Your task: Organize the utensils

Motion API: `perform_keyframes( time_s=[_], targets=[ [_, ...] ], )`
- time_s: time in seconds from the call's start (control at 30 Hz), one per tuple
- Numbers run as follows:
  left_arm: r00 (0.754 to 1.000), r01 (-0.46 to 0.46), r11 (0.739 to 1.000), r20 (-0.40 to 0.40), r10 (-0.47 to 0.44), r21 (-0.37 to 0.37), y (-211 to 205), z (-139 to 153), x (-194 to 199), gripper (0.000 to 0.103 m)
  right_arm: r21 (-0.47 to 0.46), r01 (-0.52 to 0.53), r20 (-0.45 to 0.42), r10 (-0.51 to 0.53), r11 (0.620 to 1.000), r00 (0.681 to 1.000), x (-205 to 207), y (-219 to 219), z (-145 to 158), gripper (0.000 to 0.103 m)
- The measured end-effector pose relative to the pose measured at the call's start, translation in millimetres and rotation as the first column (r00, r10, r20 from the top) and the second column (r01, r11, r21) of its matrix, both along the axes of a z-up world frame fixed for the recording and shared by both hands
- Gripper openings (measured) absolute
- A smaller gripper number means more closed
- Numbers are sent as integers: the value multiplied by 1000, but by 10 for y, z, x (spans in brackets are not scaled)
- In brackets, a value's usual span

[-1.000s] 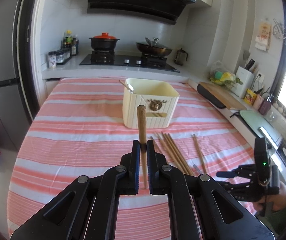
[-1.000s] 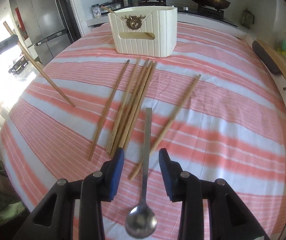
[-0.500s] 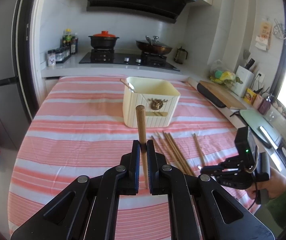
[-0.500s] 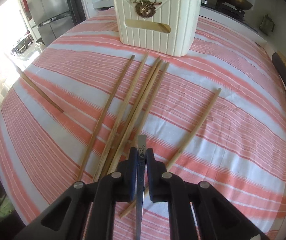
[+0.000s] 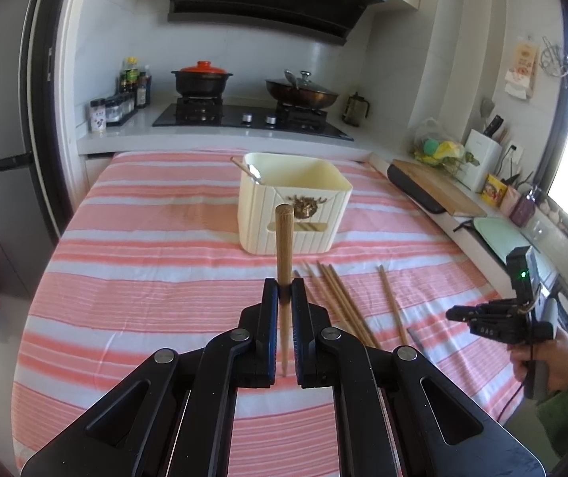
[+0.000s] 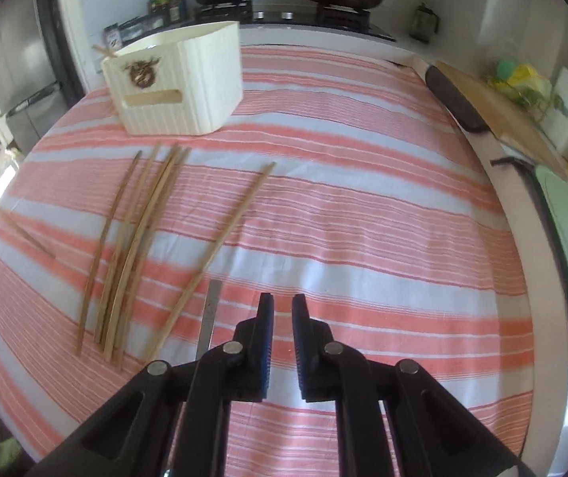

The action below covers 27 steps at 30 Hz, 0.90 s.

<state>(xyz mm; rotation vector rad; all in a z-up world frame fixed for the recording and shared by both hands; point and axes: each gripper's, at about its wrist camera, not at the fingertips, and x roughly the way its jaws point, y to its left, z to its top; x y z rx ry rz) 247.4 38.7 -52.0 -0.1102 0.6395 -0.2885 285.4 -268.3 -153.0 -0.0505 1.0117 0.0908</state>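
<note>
Chopstick (image 5: 284, 246) pinched upright in left claw (image 5: 285, 294), thick end up, thin tip hanging below the pads, well above the striped worktop (image 5: 144, 278). Cream utensil box (image 5: 295, 206) straight ahead of left claw, open top, one spoon (image 5: 249, 170) already leaning at its far-left corner. Loose chopsticks (image 6: 136, 238) fanned on the cloth ahead and left of right claw (image 6: 282, 310), one more lying apart nearer it; flat metal handle (image 6: 209, 314) just left of right claw's left finger, rest of it hidden under the claw body. Right claw nearly closed, narrow gap, nothing between the pads; handle lies outside it. Probable step: carry held chopstick to the box and drop it in. Best done by moving forward over the rim, keeping the stick near vertical, lowering the tip inside before releasing, away from the spoon. Risk: tip catching the front wall. For right claw, needs opening wider and shifting left to straddle the handle squarely before closing.
</note>
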Motion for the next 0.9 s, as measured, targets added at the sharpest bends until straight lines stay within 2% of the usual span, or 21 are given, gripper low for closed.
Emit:
perform_keyframes(
  time_s=[0.1,0.23,0.27,0.33,0.43,0.47,0.5,0.53,0.57,0.63,0.7,0.83,0.9],
  targets=[
    [1000,5,1000,-2,-5,8,-2,-13,4,5,90,32,-39,-29,995,999,-14,-161,-44,12],
    [1000,7,1000,-12,-7,6,-3,-30,32,5,101,-103,-95,112,990,989,-146,113,-113,14],
    [1000,8,1000,-12,-8,6,-6,-31,36,5,105,-141,-113,152,984,982,-183,215,-145,24],
    [1000,9,1000,-11,-9,7,-9,-33,42,5,83,-190,-122,200,978,972,-243,400,-207,43],
    [1000,9,1000,-13,-9,6,-13,-37,40,5,-31,-200,-159,193,979,968,-211,558,-373,43],
    [1000,10,1000,-13,-10,8,-19,-39,41,5,-43,-201,-144,193,979,970,-210,577,-389,43],
    [1000,9,1000,-13,-9,10,-20,-41,41,5,-50,-208,-144,199,977,969,-207,598,-396,41],
    [1000,9,1000,-14,-9,11,-18,-47,43,5,-60,-223,-141,213,973,967,-208,624,-385,29],
    [1000,8,1000,-16,-8,11,-17,-56,46,5,-61,-238,-142,227,969,963,-209,652,-369,10],
    [1000,4,1000,-19,-3,7,-3,-64,51,5,-54,-233,-148,223,971,963,-194,654,-353,9],
    [1000,-1,1000,-22,1,-2,18,-69,48,5,-39,-205,-112,199,978,973,-222,603,-283,7],
    [1000,-3,1000,-20,3,-1,36,-76,34,5,-7,-177,21,177,984,984,-450,542,48,6],
    [1000,-2,1000,-22,2,-2,30,-73,41,5,-5,-176,93,176,984,980,-593,548,234,1]
  ],
)
